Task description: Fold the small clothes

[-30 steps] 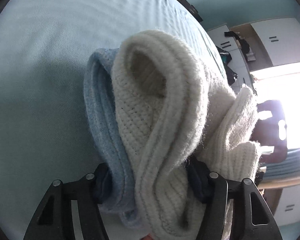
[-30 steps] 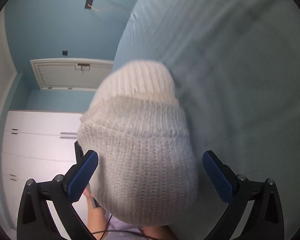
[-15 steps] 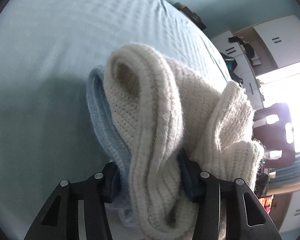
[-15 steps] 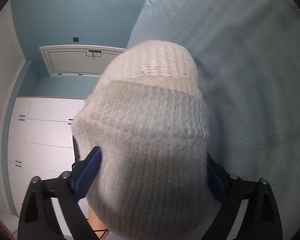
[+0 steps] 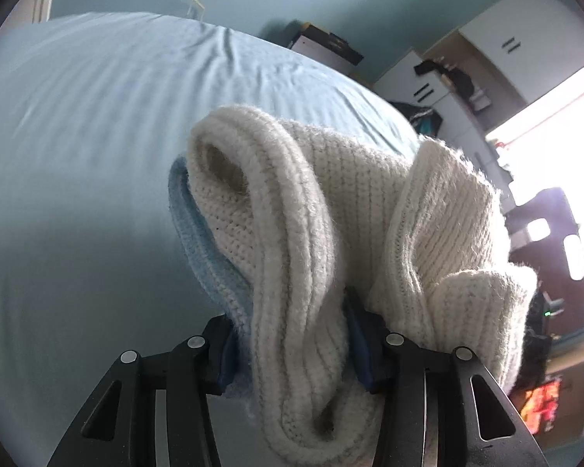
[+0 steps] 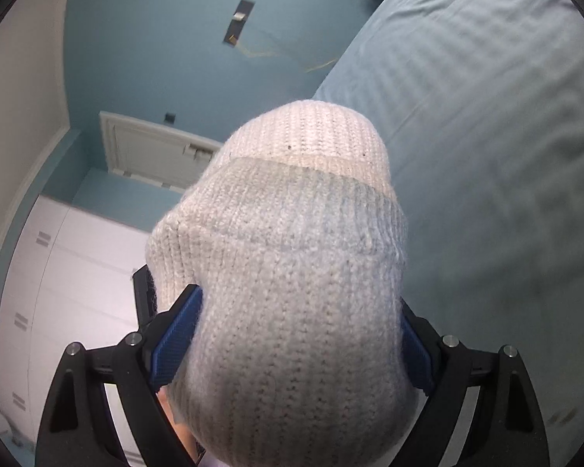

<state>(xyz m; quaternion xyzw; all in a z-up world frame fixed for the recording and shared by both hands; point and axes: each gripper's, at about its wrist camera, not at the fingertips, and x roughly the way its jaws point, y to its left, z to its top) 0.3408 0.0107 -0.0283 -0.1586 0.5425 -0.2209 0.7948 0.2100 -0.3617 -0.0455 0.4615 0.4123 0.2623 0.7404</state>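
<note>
Both tongs are clamped on the cream knit hat (image 5: 292, 257), the left gripper (image 5: 292, 346) pinching its bunched rim and the right gripper (image 6: 292, 346) squeezing its body, so I'd keep both grips steady above the bed (image 5: 78, 155) and lay it flat before folding.

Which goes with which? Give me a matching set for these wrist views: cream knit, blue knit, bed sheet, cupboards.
Column 1:
1. cream knit hat
2. pale blue knit piece
3. bed sheet
4. white cupboards

Column 2:
A. against the room's wall
B. spread flat, light blue, striped weave
C. clamped between the right gripper's pads
D. pinched along with cream knit in the left gripper

Pairs: 1-C, 2-D, 3-B, 4-A
</note>
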